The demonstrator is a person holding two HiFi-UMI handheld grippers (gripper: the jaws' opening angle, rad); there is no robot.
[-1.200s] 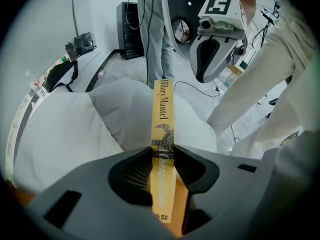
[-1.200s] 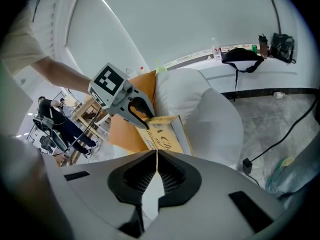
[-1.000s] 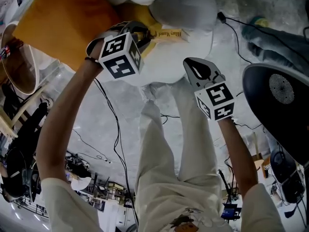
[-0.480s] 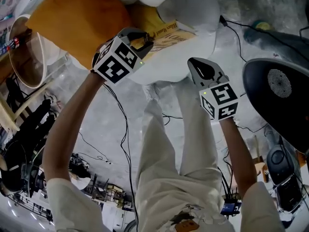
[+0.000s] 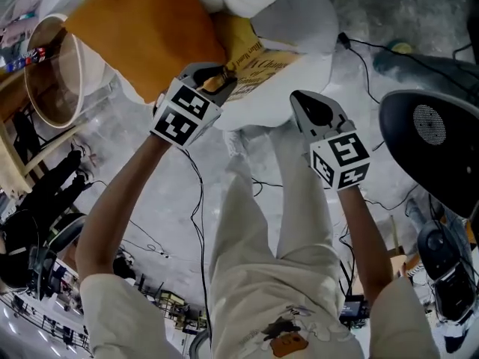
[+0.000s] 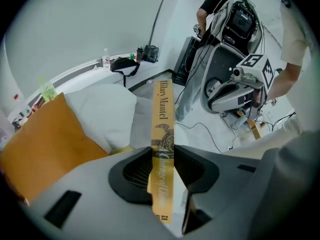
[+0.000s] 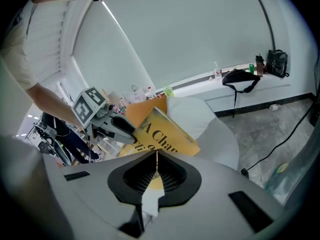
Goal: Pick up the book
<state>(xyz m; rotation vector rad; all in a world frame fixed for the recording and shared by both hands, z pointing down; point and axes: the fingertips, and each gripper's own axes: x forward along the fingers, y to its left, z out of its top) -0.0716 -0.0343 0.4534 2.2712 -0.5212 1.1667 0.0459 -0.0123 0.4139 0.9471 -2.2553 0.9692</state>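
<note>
Left gripper (image 5: 215,82): jaws clamped on the spine of the thick yellow book with dark lettering (image 5: 263,60). In the left gripper view the spine (image 6: 163,119) runs straight up between the two pads. The book is tilted, cover upward, beside the flat orange fabric cushion (image 5: 142,28) and over the soft white pillow (image 5: 296,10) (contact with the pillow cannot be determined).

Right gripper (image 5: 310,111): jaws closed together, tips meeting with nothing between them (image 7: 156,156). It is positioned just beside the book's near edge (image 7: 167,131), apart from it.
</note>
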